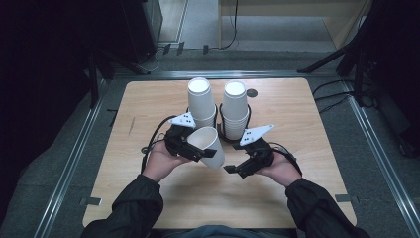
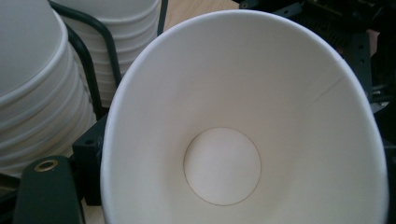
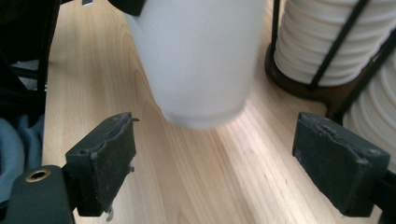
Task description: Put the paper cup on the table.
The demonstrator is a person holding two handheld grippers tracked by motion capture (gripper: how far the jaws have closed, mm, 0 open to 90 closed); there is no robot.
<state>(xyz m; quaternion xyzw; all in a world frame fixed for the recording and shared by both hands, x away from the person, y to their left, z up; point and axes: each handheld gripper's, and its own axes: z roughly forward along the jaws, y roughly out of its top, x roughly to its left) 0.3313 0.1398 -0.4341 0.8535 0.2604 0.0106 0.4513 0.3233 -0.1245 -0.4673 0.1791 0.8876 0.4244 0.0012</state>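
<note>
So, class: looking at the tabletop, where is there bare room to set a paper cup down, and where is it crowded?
Free: the wooden table left of the two paper cup stacks, the stretch right of them toward the table's right edge, and the near strip between the sleeves. Crowded: the middle, where the black wire cup holder, the loose paper cup and both hand-held grippers meet.

One white paper cup in your left gripper, two stacks behind it.

Your cup [image 1: 208, 145] is plain white paper, empty, tilted on its side above the table with its mouth toward your left gripper [image 1: 190, 148] and its base toward your right gripper [image 1: 233, 169], whose jaws stand wide with the base just ahead of them. Behind it stand two stacks of the same cups, mouth down: the left stack [image 1: 201, 101] and the right stack [image 1: 234, 109], side by side in a black wire holder [image 1: 221, 130].
</note>
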